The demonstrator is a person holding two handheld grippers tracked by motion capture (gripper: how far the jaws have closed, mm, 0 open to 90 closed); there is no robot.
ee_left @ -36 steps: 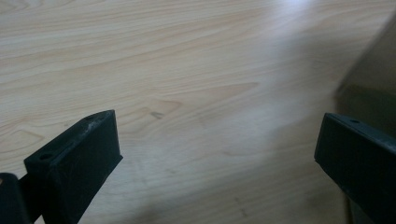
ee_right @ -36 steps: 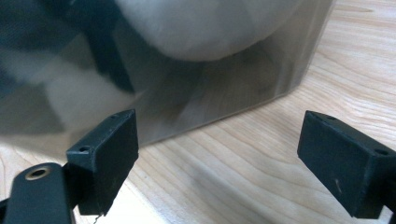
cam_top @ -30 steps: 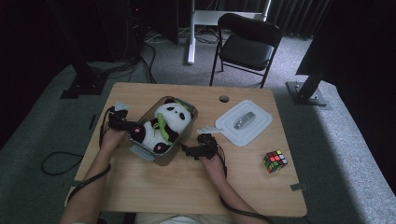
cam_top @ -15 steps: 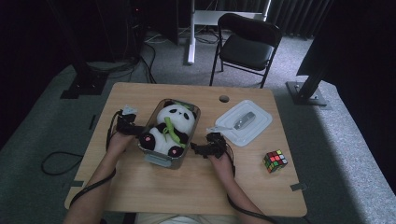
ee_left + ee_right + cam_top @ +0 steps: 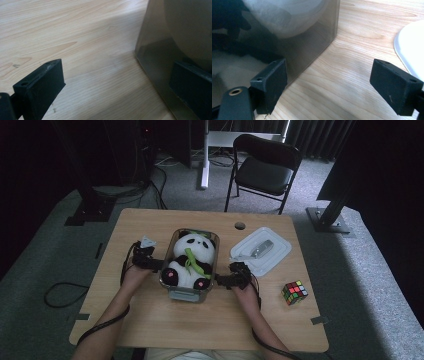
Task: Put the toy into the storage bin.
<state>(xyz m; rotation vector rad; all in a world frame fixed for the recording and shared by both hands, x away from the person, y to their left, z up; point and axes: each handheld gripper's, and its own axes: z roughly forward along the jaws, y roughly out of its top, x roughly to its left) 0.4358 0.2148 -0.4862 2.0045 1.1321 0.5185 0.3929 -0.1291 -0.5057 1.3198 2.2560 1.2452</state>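
Observation:
A clear plastic container (image 5: 192, 292) sits mid-table with a black-and-white panda plush (image 5: 192, 260) inside it. My left gripper (image 5: 156, 264) is open at the container's left wall; in the left gripper view its jaws (image 5: 115, 87) stand wide apart, one of them right against the clear wall (image 5: 160, 50). At the container's right wall my right gripper (image 5: 222, 280) is open too. In the right gripper view (image 5: 333, 85) one jaw is close beside the wall (image 5: 307, 42) and the other hangs over bare wood. Neither holds anything.
The container's white lid (image 5: 261, 251) lies on the table to the right, its rim (image 5: 412, 47) close to my right gripper. A Rubik's cube (image 5: 294, 292) sits at the right front. A folding chair (image 5: 265, 167) stands beyond the table's far edge.
The container with the panda has turned from a slant to square with the table and slid slightly right. Both grippers moved along with it, staying at its sides.

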